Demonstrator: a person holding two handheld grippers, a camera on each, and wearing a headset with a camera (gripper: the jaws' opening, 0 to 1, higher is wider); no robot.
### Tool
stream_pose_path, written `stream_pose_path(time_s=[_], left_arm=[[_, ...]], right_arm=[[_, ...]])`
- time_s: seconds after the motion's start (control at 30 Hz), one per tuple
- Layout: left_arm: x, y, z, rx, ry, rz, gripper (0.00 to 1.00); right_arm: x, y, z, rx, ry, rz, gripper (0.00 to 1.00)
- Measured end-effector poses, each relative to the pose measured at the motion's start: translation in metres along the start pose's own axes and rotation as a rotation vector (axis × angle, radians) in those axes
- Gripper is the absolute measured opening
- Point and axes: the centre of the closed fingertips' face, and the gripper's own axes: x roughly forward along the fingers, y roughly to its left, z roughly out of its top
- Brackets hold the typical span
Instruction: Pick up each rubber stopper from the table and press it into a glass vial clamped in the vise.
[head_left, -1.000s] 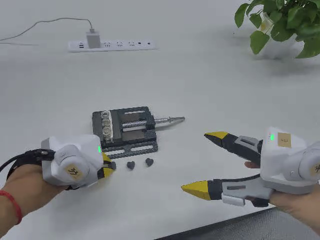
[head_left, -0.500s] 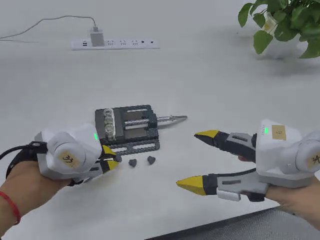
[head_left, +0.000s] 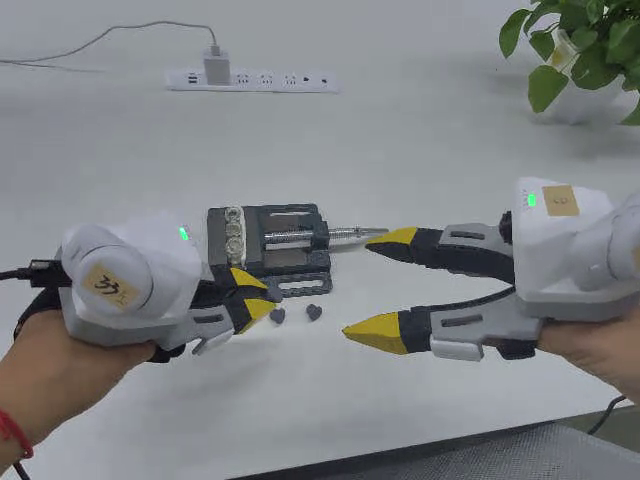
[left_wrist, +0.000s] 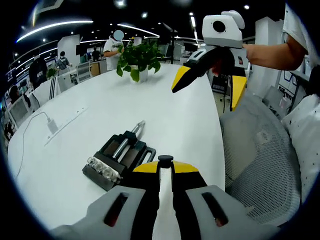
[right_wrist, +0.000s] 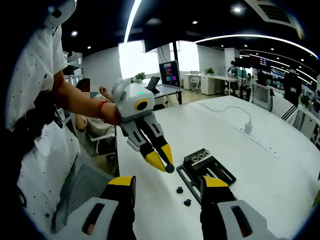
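The left gripper (head_left: 262, 305) is pinching a rubber stopper (left_wrist: 165, 160), likely destined for the vials (head_left: 233, 232) at eleven o'clock. The right gripper (head_left: 372, 285) is waiting spread at the vise's (head_left: 290, 225) three o'clock.

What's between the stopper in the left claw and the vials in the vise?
Nothing visible. The left claw is shut on the stopper beside the vise, and the way to the vials looks open. The right claw, open, sits off to the side.

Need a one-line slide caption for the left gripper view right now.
Left gripper pinches a rubber stopper near the vise holding glass vials; right gripper hovers open beyond.
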Motion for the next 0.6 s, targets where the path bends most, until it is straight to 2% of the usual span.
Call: stream_pose_path(time_s=[0.13,0.17,0.23,0.3,0.37,0.5,0.6], left_arm=[[-0.007,-0.007,0.015,-0.021,-0.048,-0.010,0.05],[-0.010,-0.009,0.020,-0.024,-0.064,-0.010,0.05],[-0.015,-0.013,0.028,-0.030,-0.083,-0.014,0.05],[-0.019,-0.017,0.033,-0.027,-0.097,-0.017,0.05],[-0.021,-0.019,0.037,-0.020,-0.103,-0.020,0.05],[-0.028,-0.023,0.047,-0.030,-0.140,-0.029,0.05],[-0.032,-0.027,0.051,-0.020,-0.147,-0.032,0.05]], right_arm=[[0.005,0.006,0.009,-0.024,0.021,0.054,0.43],[0.006,0.009,0.011,-0.038,0.039,0.076,0.42],[0.008,0.013,0.017,-0.085,0.042,0.110,0.37],[0.009,0.016,0.021,-0.084,0.059,0.138,0.32],[0.010,0.016,0.024,-0.092,0.075,0.151,0.29],[0.013,0.020,0.033,-0.144,0.093,0.186,0.25],[0.015,0.023,0.036,-0.173,0.116,0.210,0.23]])
